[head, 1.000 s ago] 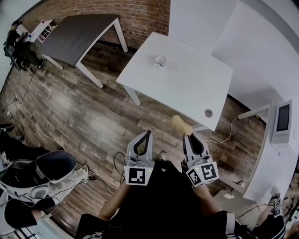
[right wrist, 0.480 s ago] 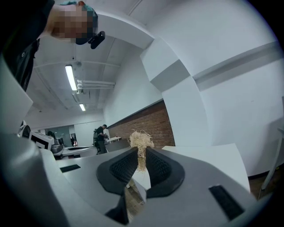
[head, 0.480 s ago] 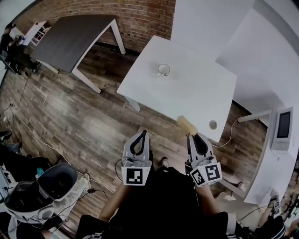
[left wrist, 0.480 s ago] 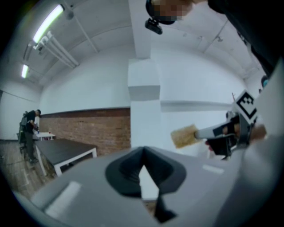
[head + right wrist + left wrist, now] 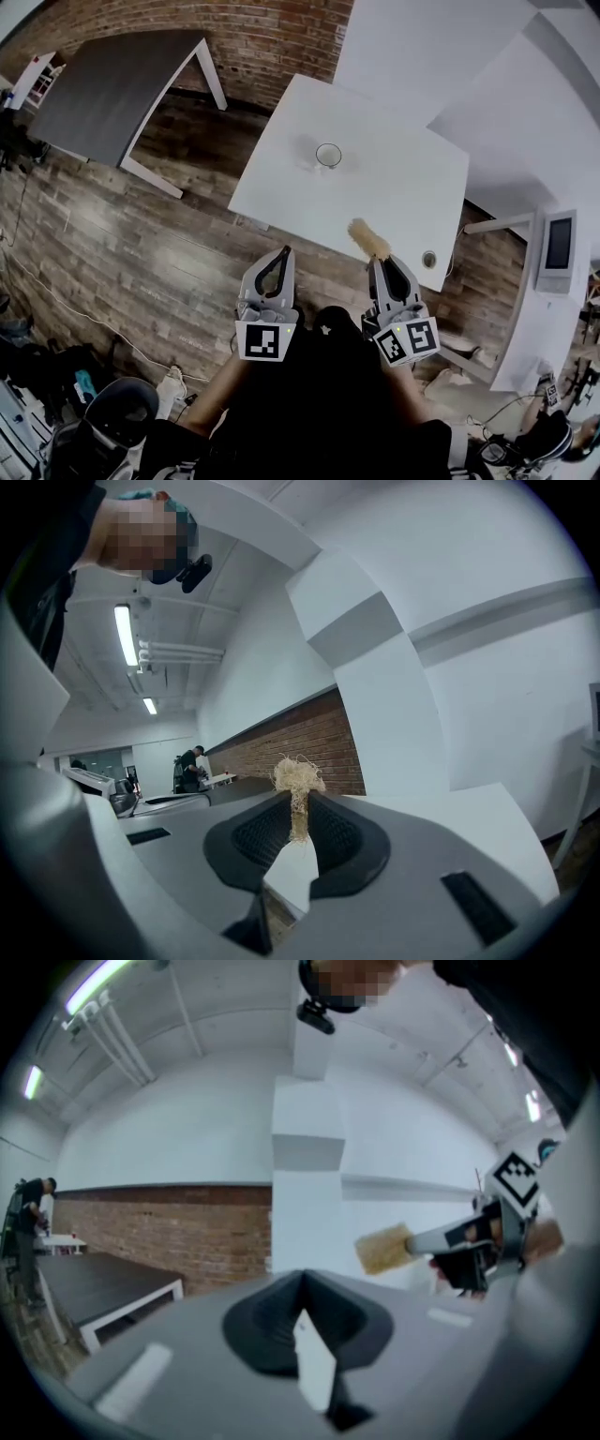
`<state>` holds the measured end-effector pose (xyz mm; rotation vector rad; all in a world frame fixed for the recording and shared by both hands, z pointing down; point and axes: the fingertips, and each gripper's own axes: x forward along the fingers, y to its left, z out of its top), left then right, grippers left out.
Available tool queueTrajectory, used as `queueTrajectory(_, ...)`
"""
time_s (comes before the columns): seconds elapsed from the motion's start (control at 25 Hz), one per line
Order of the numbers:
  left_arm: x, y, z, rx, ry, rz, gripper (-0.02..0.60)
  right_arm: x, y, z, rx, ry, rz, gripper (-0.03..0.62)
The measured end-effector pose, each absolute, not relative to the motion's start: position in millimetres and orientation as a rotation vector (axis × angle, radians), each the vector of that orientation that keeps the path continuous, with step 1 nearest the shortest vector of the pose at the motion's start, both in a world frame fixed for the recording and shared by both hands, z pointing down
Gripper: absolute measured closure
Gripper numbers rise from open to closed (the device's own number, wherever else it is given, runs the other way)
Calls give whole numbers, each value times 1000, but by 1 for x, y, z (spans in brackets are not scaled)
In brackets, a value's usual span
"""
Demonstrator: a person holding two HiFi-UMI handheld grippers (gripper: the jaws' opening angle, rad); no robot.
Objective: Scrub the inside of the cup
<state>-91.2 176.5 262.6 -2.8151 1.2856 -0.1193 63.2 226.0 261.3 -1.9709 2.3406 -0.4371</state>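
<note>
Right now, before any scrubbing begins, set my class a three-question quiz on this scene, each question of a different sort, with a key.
1. True or false: the cup stands upright on the white table, apart from both grippers.
2. What is the right gripper holding? A) a folded cloth B) a straw-coloured brush C) nothing
3. Fill in: the left gripper has its jaws ____, with nothing between them.

Key: 1 true; 2 B; 3 shut.
</note>
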Motion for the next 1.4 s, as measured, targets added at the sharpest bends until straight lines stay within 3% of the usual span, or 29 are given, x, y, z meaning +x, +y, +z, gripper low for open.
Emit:
queueTrajectory(1.08,-4,20,309,-2812,1405,-298,577,166,52,304,-1889,2420,-606,548)
queueTrajectory(1.4,10,-13,385,-2906,1248,-535,577,163,14,330,-1940,2552,-654,548)
